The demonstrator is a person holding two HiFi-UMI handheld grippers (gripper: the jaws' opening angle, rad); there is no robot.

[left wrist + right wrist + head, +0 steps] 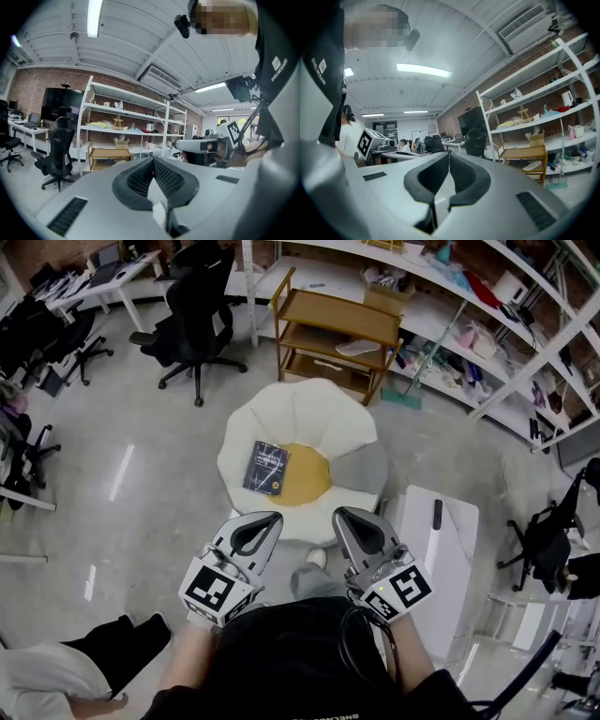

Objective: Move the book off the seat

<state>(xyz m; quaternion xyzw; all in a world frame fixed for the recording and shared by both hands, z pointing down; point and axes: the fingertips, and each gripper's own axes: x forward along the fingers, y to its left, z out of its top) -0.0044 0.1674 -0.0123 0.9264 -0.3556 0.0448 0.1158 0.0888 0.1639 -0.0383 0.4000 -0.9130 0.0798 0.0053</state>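
Directly ahead in the head view, a dark blue book [266, 468] lies flat on the seat of a white petal-shaped armchair [309, 413], on the seat's left side, with its right edge overlapping the round yellow cushion [307, 476]. Both grippers are held side by side just short of the chair's front edge, well apart from the book and touching nothing. The left gripper [261, 520] has its jaws pressed together, the ribbed pads meeting at the tips with nothing between them, as its own view shows [153, 160]. The right gripper [351, 515] is likewise closed and empty, its tips meeting in its own view [449, 153]. Each gripper view also catches the other gripper's marker cube off to one side. Behind the armchair stands a low wooden shelf unit [333, 329] with a pale slipper [359, 347] on its middle board, and a black office chair [197, 315] stands to its left. White metal shelving [487, 306] runs along the wall at the right.
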